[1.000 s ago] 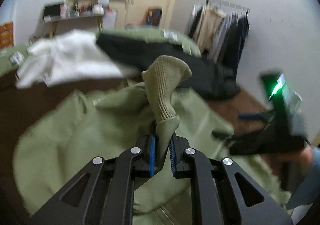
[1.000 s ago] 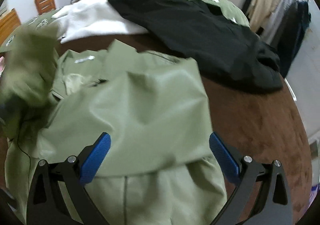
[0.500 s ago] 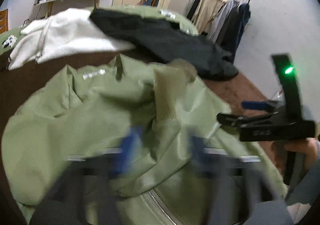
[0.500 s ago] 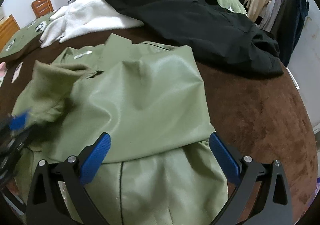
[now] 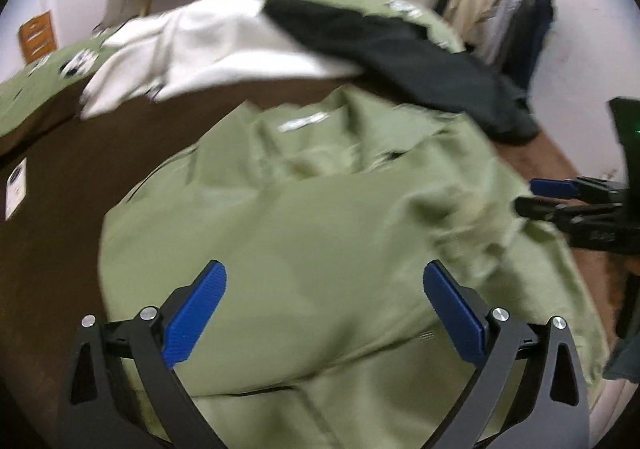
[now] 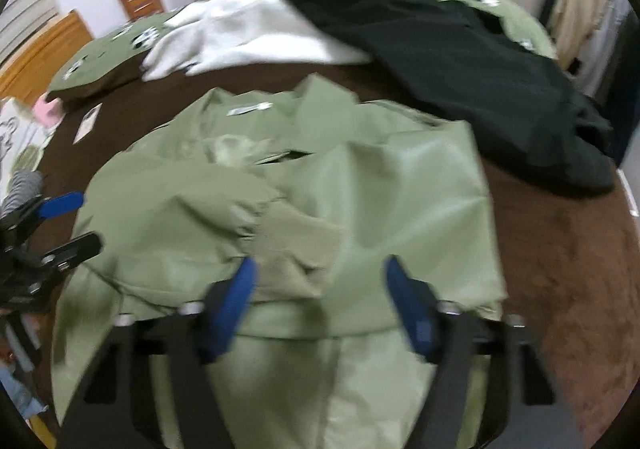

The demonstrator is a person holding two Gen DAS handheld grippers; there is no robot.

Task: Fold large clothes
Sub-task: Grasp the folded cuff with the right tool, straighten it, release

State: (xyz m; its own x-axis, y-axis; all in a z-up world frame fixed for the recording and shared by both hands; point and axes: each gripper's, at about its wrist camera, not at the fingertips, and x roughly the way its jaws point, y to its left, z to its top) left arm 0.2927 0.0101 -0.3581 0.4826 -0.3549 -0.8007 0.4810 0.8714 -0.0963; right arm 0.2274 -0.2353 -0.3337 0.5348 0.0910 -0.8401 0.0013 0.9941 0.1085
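Jacket [image 5: 320, 233] is lying on the brown bed [image 6: 560, 269], sleeves folded in — I'm mid-fold. My left gripper [image 5: 324, 313] is opening wide, gripping nothing, hovering over the cloth. My right gripper [image 6: 320, 297] is closing over the cuff — pads not yet pressing. Next I'm needing a firm hem grip.

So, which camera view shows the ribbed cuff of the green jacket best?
The right wrist view: the ribbed cuff lies just ahead of the closing right gripper, on the green jacket. In the left wrist view, motion blur leaves the cuff indistinguishable.
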